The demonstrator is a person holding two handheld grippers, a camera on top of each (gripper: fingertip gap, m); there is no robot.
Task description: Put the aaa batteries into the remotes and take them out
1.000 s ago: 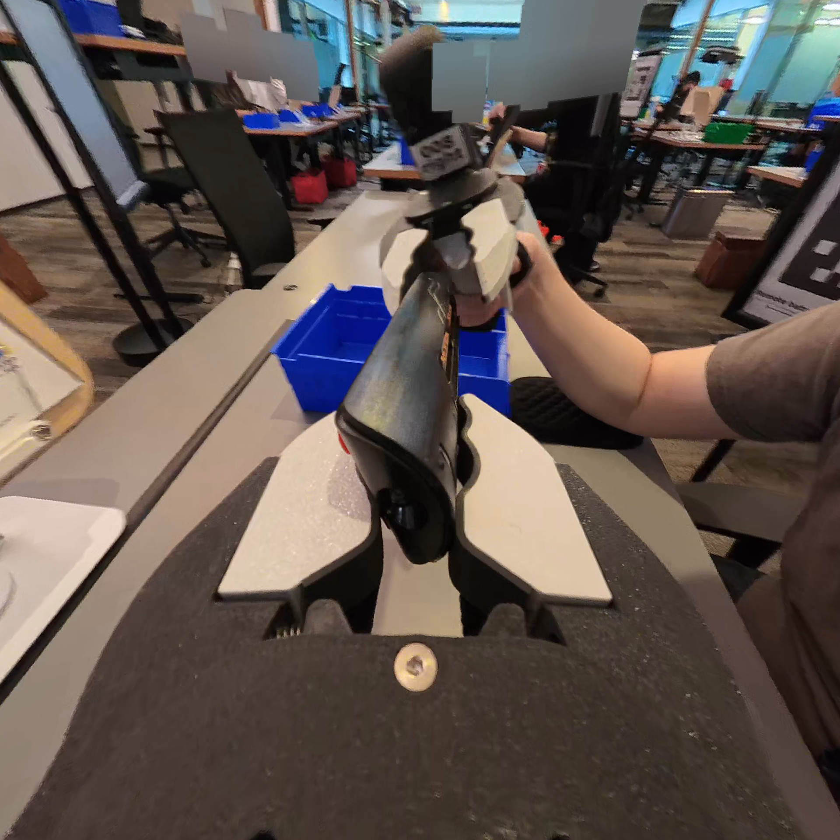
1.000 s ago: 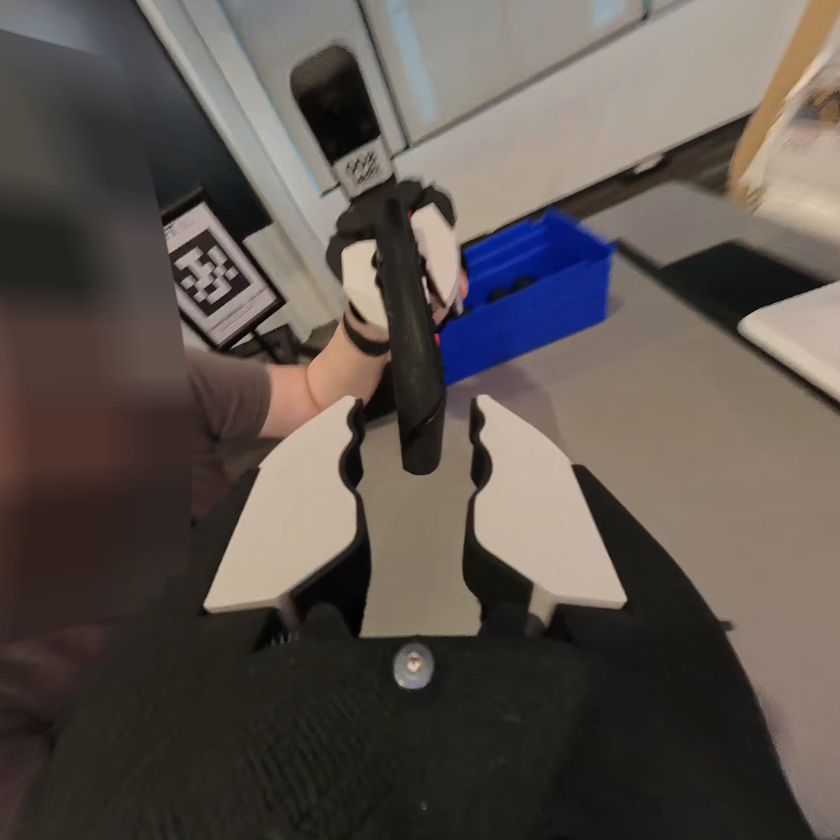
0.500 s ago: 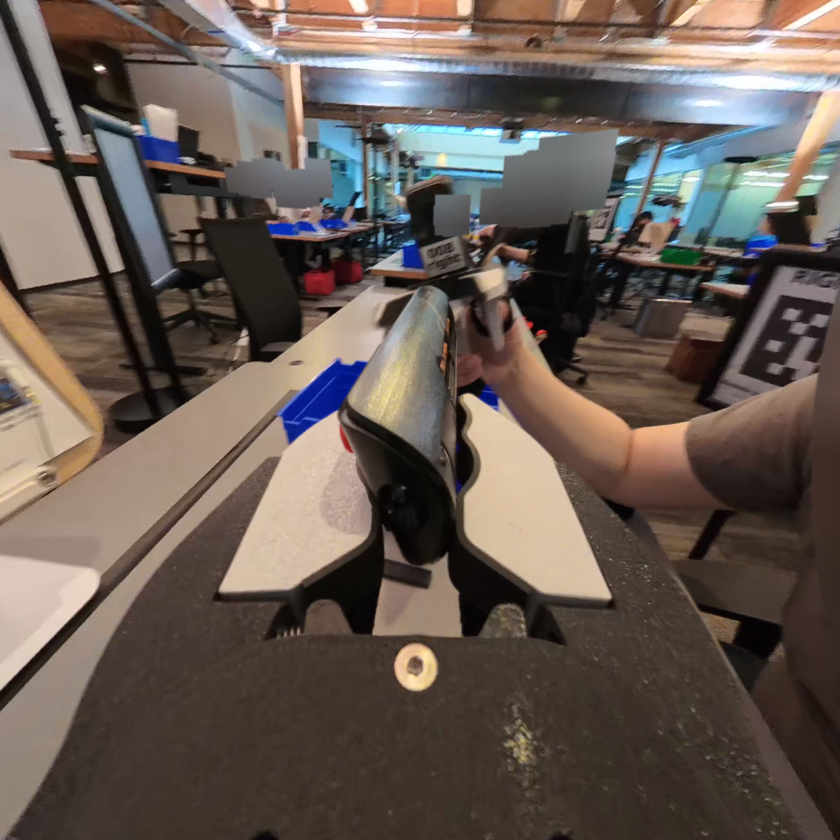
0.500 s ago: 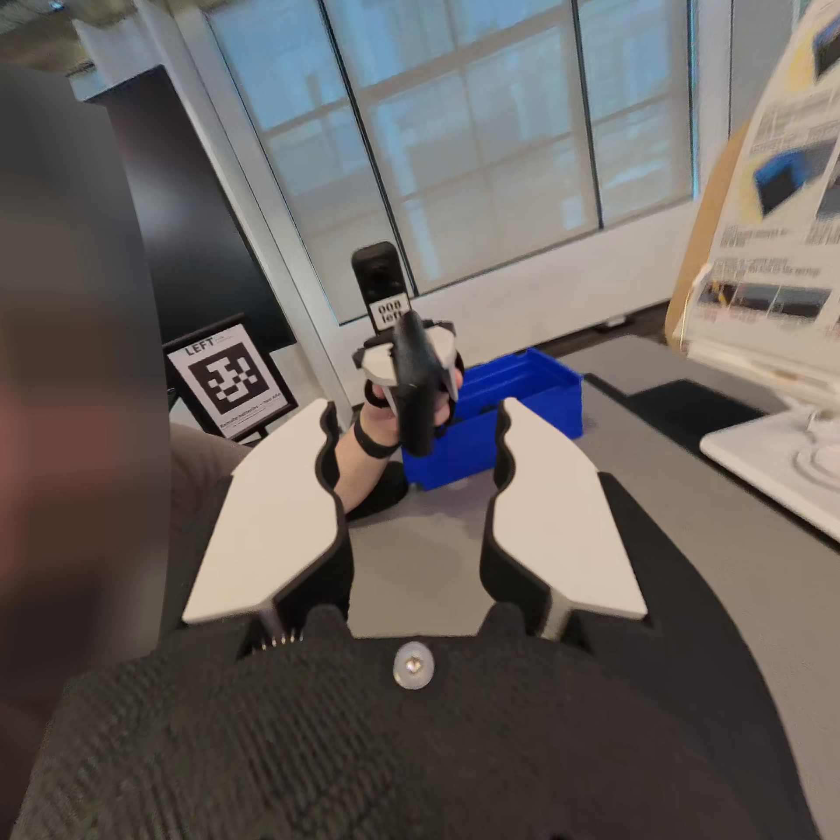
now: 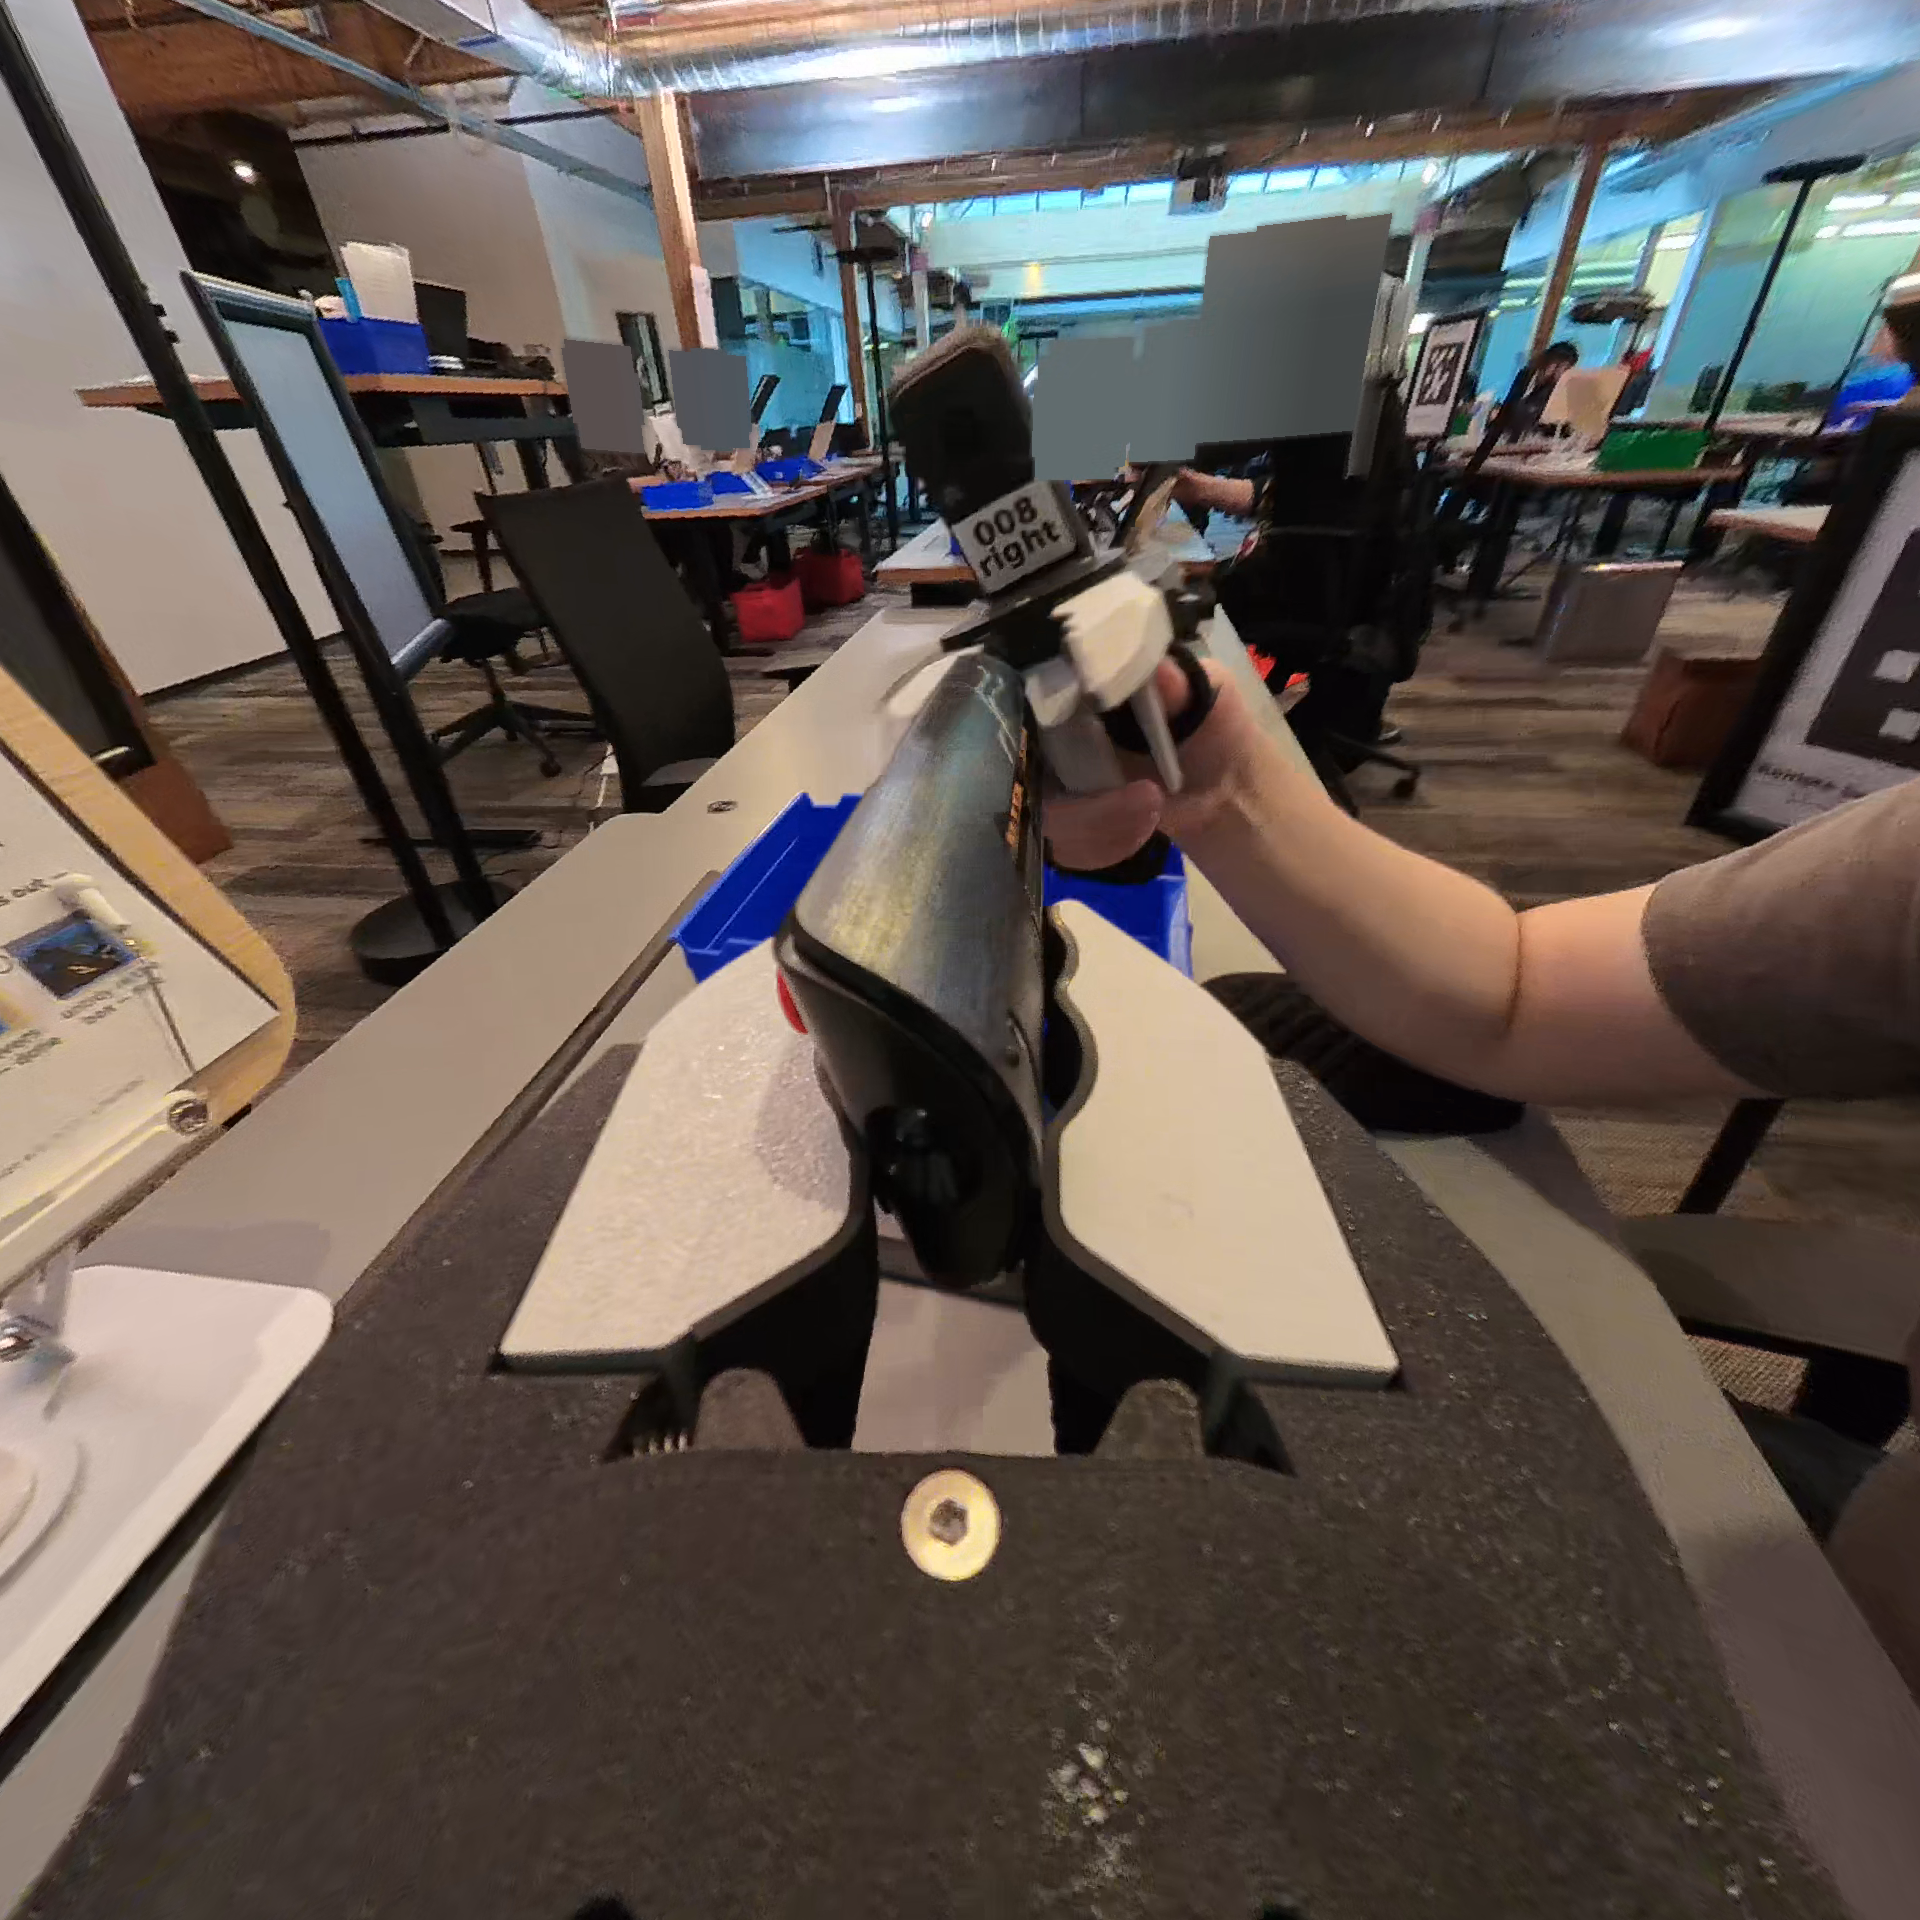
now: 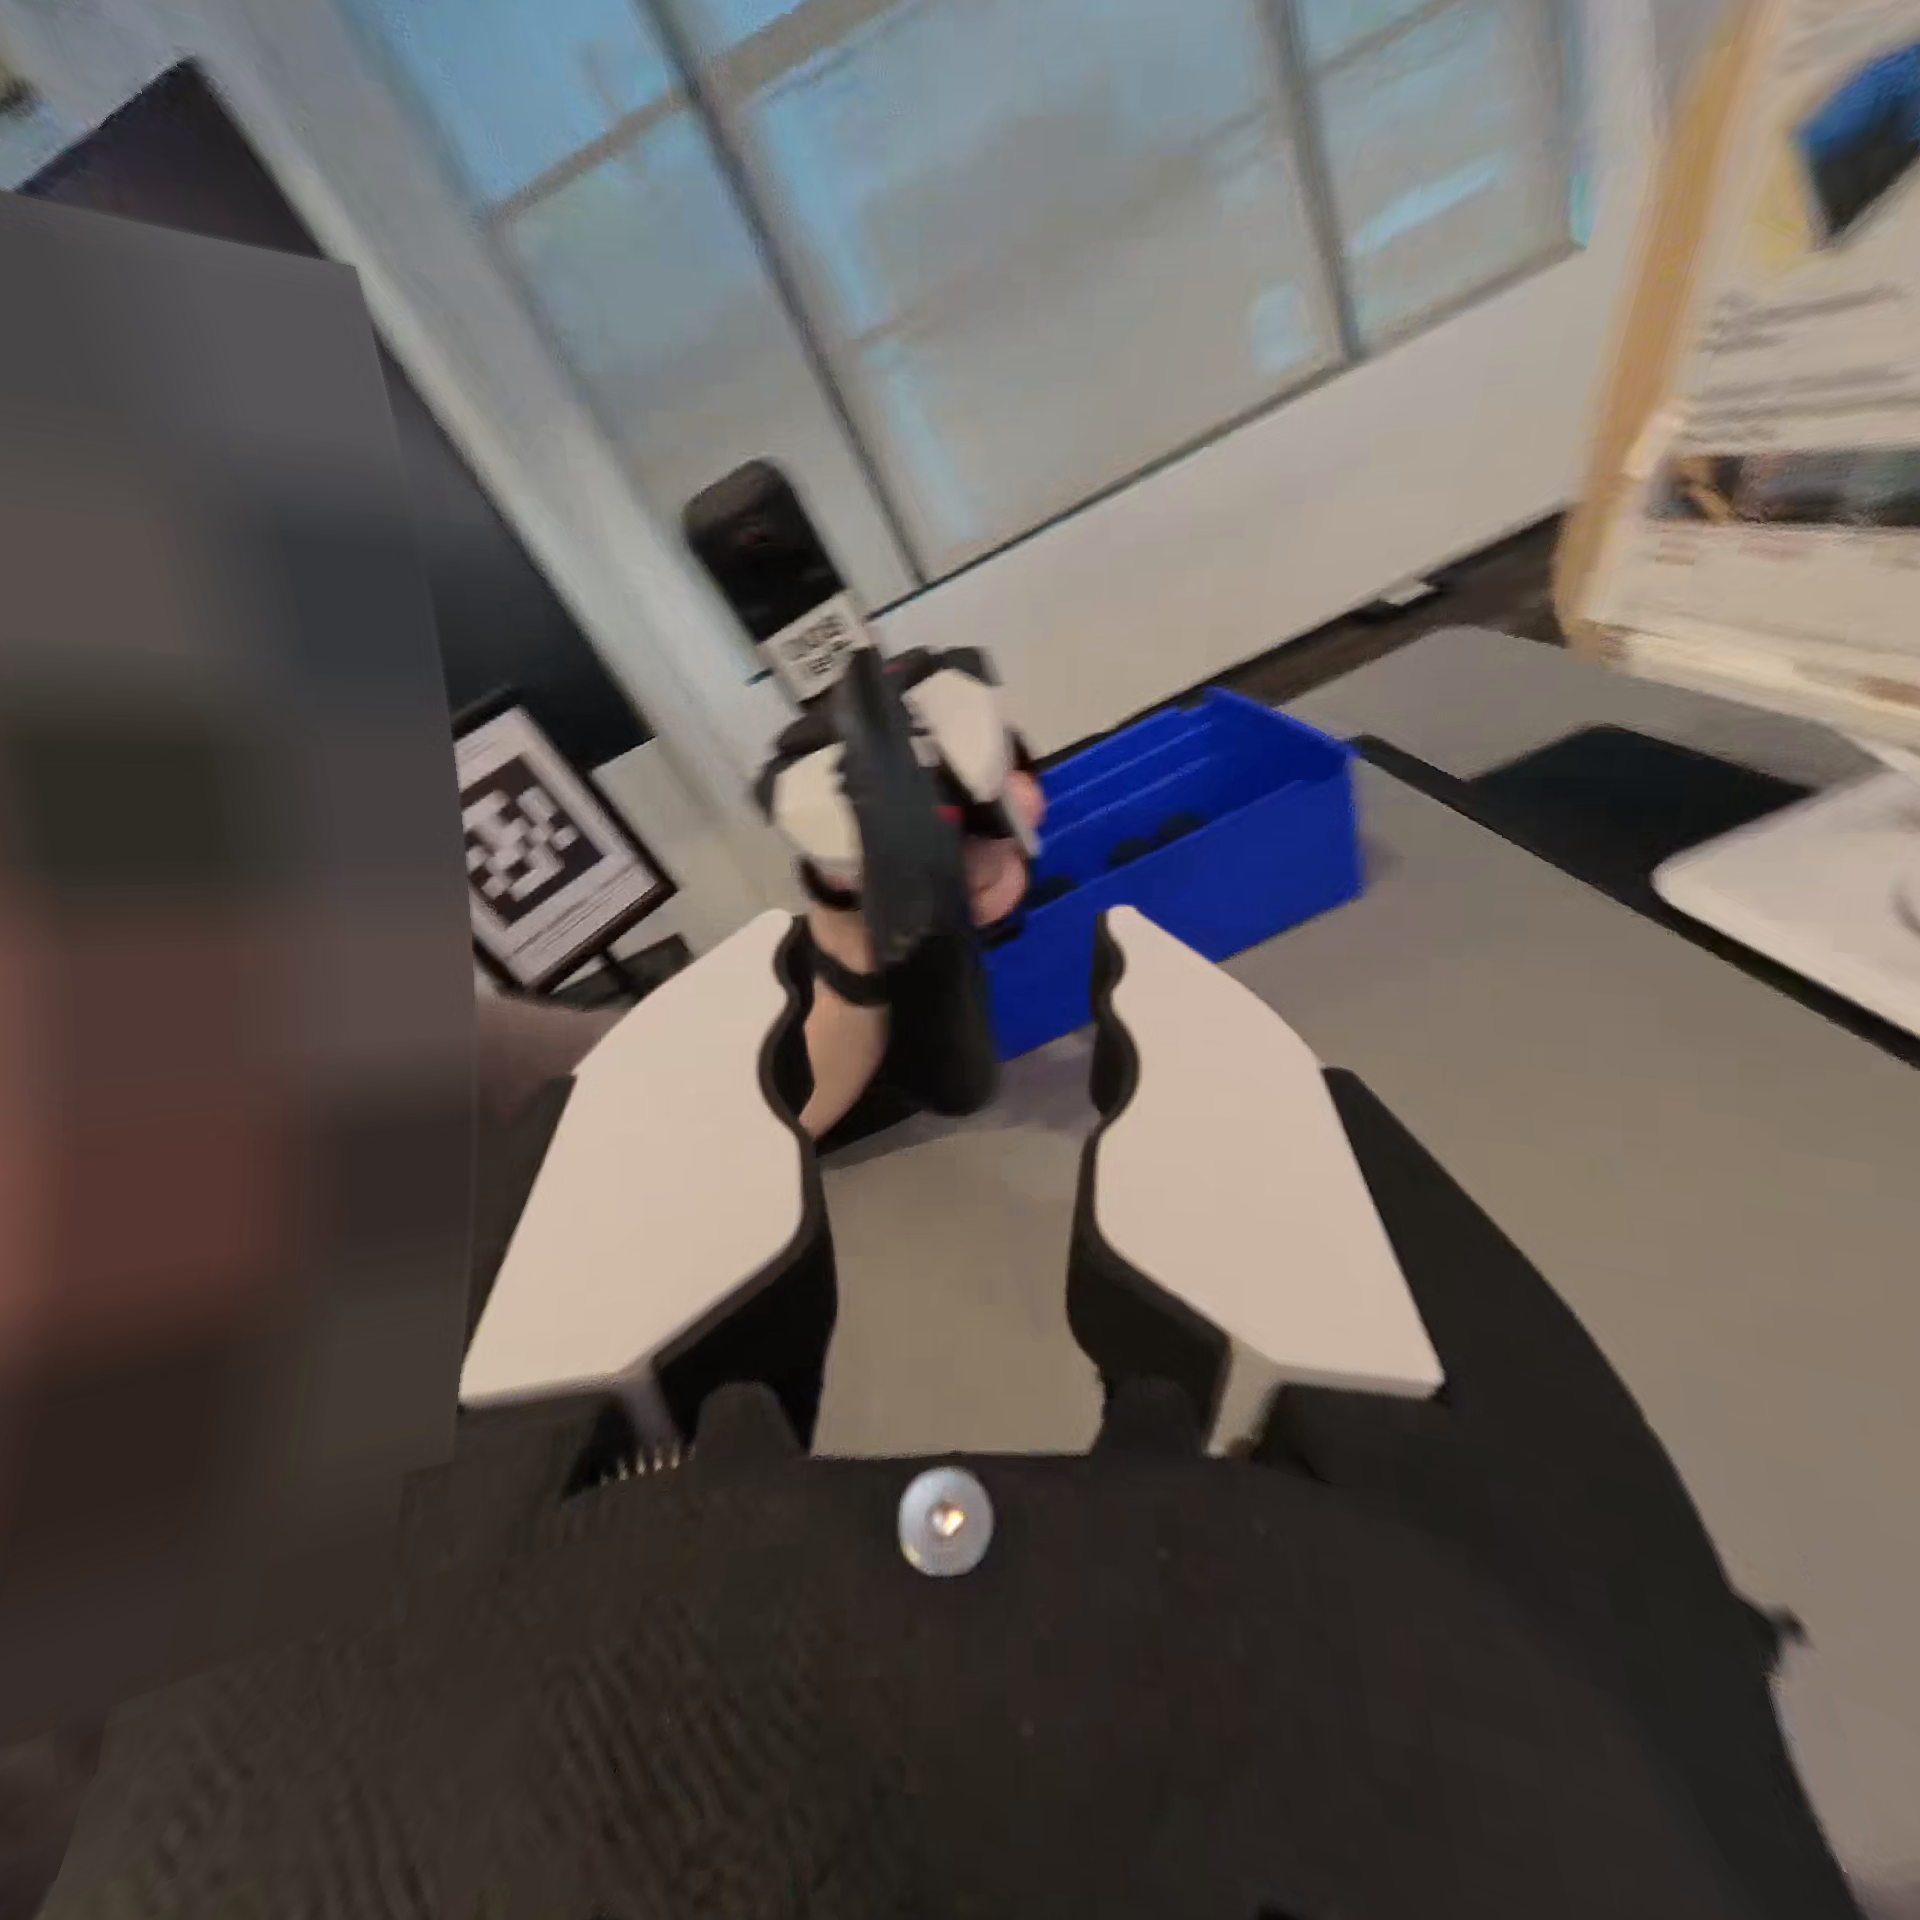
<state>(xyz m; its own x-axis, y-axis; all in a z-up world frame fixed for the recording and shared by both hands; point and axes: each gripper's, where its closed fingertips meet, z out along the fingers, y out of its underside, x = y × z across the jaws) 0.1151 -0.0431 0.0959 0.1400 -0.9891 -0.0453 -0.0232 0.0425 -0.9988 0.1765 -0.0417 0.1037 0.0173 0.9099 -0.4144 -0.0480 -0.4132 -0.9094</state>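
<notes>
Left gripper (image 5: 951,1049) is clenched on the black remote (image 5: 935,935), held up above the grey table (image 6: 1558,1039) with its far end pointing at the right gripper (image 6: 945,1049). That one's spread wide, holding nothing, just short of the remote's tip. My call: line up squarely and slide on slowly (the view's blurred). Blue bin (image 6: 1236,842), 2 compartments, dark shapes inside, possibly more remotes; batteries can't be made out.
</notes>
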